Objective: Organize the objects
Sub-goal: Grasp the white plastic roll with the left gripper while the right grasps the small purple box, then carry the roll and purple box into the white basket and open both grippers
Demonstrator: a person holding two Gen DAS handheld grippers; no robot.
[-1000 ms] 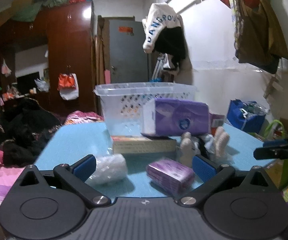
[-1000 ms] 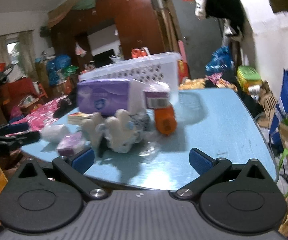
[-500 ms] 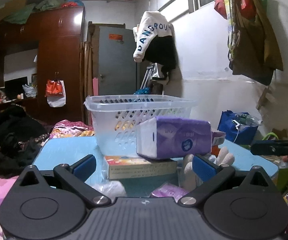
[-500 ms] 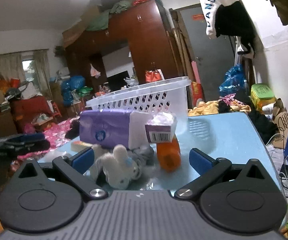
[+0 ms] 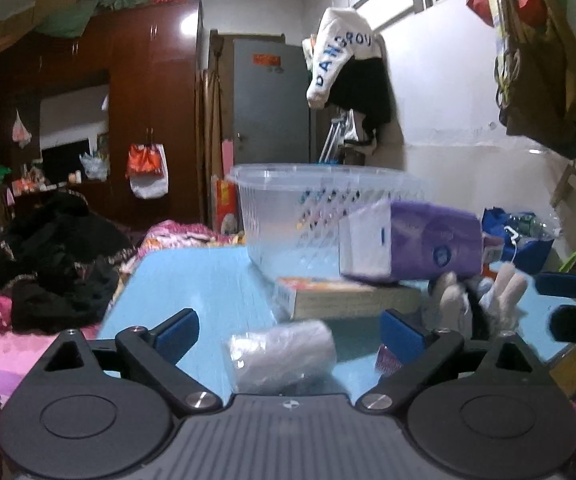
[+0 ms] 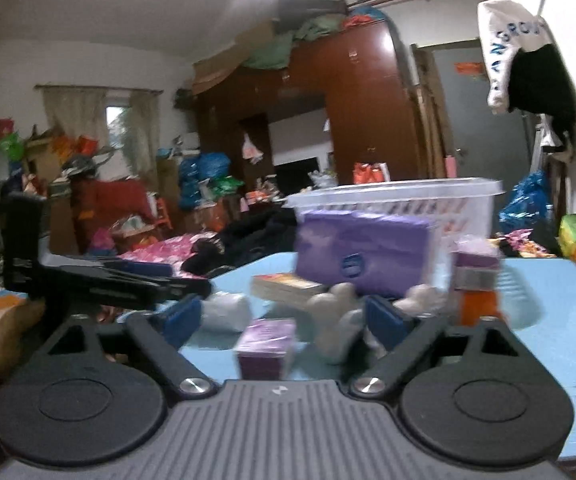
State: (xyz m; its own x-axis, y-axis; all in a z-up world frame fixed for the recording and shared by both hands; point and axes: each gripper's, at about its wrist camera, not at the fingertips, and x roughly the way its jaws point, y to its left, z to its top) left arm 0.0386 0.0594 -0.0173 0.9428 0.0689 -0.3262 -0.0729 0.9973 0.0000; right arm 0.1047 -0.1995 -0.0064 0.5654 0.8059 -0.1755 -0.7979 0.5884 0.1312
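Left tongs (image 5: 289,330) open around a wrapped roll (image 5: 282,354); right tongs (image 6: 282,316) closing, small purple pack (image 6: 266,346) between, untouched.

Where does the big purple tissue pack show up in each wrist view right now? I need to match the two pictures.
Left wrist: purple tissue pack sits right of centre, resting on the book.
Right wrist: purple tissue pack sits just right of centre, above the white plush toy.
Shared landmark: the clear basket directly behind it.

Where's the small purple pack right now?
Right wrist view: small purple pack lies on the blue table between the closing right gripper fingers, untouched, left of the plush.
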